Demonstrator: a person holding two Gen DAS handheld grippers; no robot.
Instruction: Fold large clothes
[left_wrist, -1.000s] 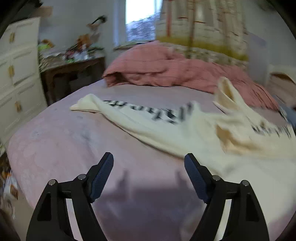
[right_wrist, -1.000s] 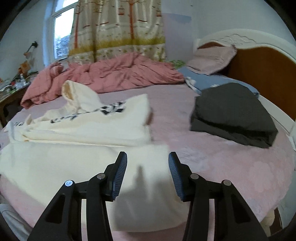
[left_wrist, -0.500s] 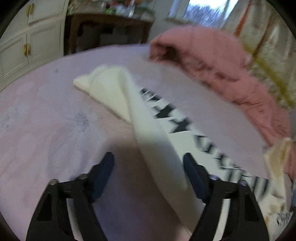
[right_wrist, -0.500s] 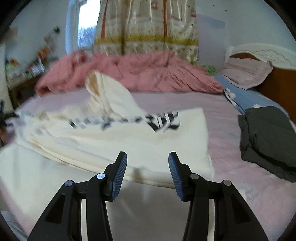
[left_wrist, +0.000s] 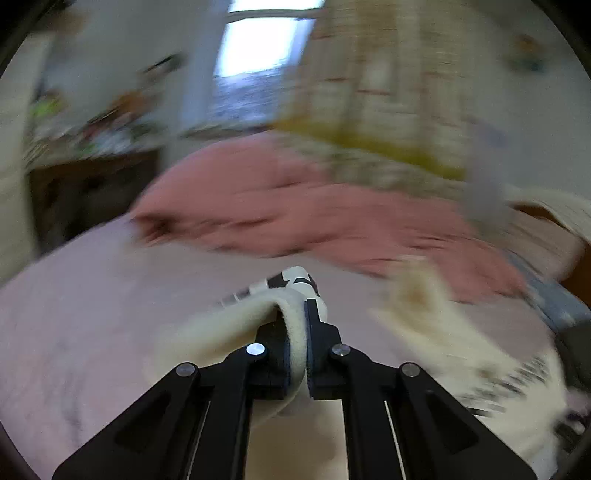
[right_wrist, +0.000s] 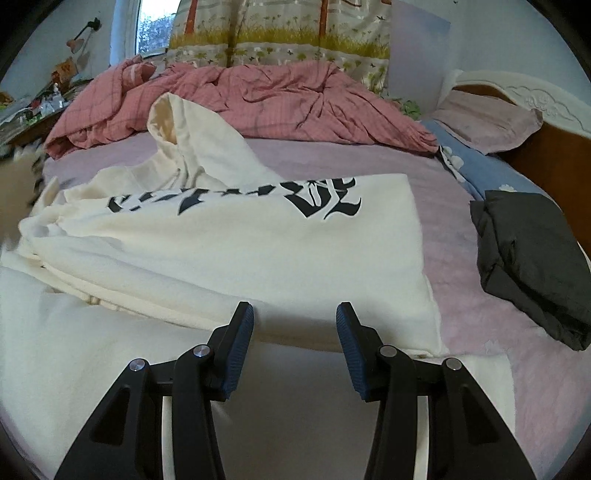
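Half a second earlier the left gripper (left_wrist: 295, 332) had hovered wide open over the printed sleeve; now its jaws were clamped on a thick fold of the sleeve (left_wrist: 295, 347), with the cream cuff and its black lettering poking out just beyond the fingertips. The left view was heavily blurred, so the gripper was probably swinging fast, carrying the sleeve inward toward the body of the cream hoodie (right_wrist: 229, 240).

The right gripper (right_wrist: 294, 321) had stayed open with nothing between its blue pads (right_wrist: 240, 350), and had drawn closer to the near edge of the folded panel, which lay just ahead of its tips on the pink bed sheet (right_wrist: 461, 258). The hood stood up farther ahead and to its left.

Judging by this, the second sleeve fold was under way. A folded dark garment (right_wrist: 532, 266) sat well off to the right.
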